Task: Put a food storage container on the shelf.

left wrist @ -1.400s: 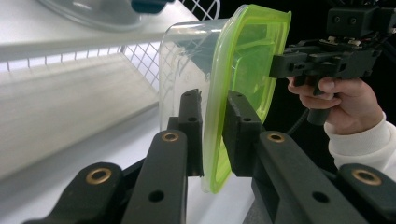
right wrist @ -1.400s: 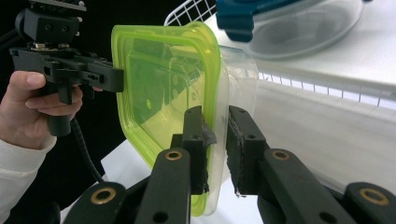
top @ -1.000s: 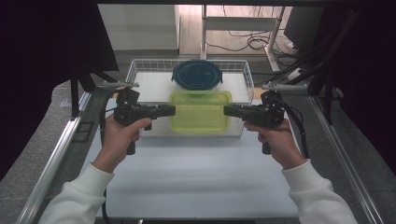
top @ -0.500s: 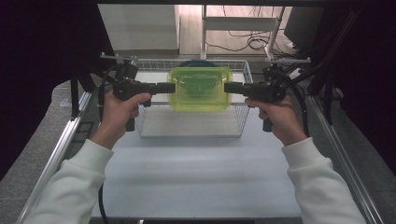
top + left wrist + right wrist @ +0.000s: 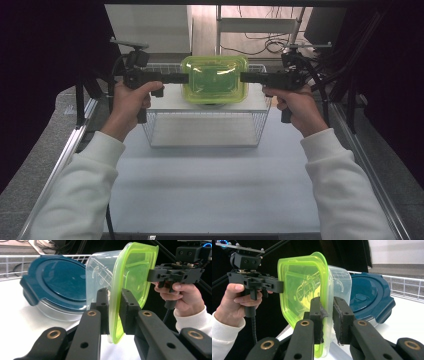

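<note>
A clear container with a yellow-green lid hangs in the air above the wire basket, held from both sides. My left gripper is shut on its left rim, and my right gripper is shut on its right rim. In the left gripper view the jaws of that gripper pinch the lid's edge, with the lidded container standing on edge in the picture. In the right gripper view that gripper clamps the opposite edge of the container. A round container with a dark blue lid rests in the basket below.
The white basket stands at the far middle of the white table. Metal rails run along both sides of the table. Cables and a rack lie beyond the far edge. The blue-lidded container sits close under the held one.
Both grippers have carried the green-lidded container upward and away from the person, from over the basket's near edge to above its far part. The grips have not changed.
</note>
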A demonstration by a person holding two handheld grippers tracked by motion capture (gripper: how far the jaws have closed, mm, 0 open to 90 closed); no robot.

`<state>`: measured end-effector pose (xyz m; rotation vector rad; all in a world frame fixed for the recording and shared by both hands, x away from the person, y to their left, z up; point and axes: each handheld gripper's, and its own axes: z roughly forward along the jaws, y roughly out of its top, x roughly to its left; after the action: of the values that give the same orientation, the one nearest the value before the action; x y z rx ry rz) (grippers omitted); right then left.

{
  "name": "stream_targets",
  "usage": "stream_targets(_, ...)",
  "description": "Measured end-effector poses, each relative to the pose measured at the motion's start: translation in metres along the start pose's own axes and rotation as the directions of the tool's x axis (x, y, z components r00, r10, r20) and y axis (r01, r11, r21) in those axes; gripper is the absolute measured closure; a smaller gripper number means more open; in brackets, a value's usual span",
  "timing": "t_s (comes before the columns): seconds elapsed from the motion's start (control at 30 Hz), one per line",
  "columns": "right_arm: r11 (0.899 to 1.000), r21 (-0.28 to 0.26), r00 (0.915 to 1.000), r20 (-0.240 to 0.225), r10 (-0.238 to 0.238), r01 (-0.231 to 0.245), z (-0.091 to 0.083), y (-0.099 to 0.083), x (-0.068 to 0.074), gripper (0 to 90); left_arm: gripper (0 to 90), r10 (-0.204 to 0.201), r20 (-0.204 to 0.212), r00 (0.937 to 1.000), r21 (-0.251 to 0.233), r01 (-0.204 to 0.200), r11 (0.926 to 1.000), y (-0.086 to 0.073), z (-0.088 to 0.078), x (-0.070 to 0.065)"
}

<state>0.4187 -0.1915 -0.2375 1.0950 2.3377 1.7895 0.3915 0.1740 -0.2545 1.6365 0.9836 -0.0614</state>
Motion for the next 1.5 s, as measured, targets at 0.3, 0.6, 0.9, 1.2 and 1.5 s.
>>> stream_targets(0.3, 0.997, 0.022, 0.9974, -0.005, 0.072, -0.072, 0.022, 0.013, -0.014, 77.4, 79.6, -0.092, 0.027, 0.9954, 0.012, 0.092, 0.9957, 0.013, 0.002, 0.03)
stream_targets(0.6, 0.983, 0.054, 0.9842, 0.042, 0.172, -0.174, 0.038, 0.03, -0.037, 78.0, 79.5, -0.213, 0.068, 0.9746, 0.016, 0.213, 0.977, 0.023, 0.02, 0.059)
stream_targets(0.9, 0.957, 0.046, 0.9575, 0.04, 0.285, -0.287, 0.053, 0.029, -0.062, 74.3, 77.7, -0.289, 0.076, 0.9543, -0.008, 0.291, 0.9568, 0.029, 0.029, 0.075)
stream_targets(1.2, 0.93, 0.002, 0.9298, 0.036, 0.366, -0.367, 0.063, 0.019, -0.07, 65.6, 68.5, -0.301, 0.06, 0.9517, -0.04, 0.304, 0.9519, 0.024, 0.04, 0.084)
stream_targets(1.5, 0.966, -0.085, 0.9627, 0.097, 0.253, -0.245, 0.043, 0.017, -0.06, 33.0, 29.0, -0.159, -0.035, 0.9867, -0.099, 0.155, 0.9831, 0.023, 0.026, 0.067)
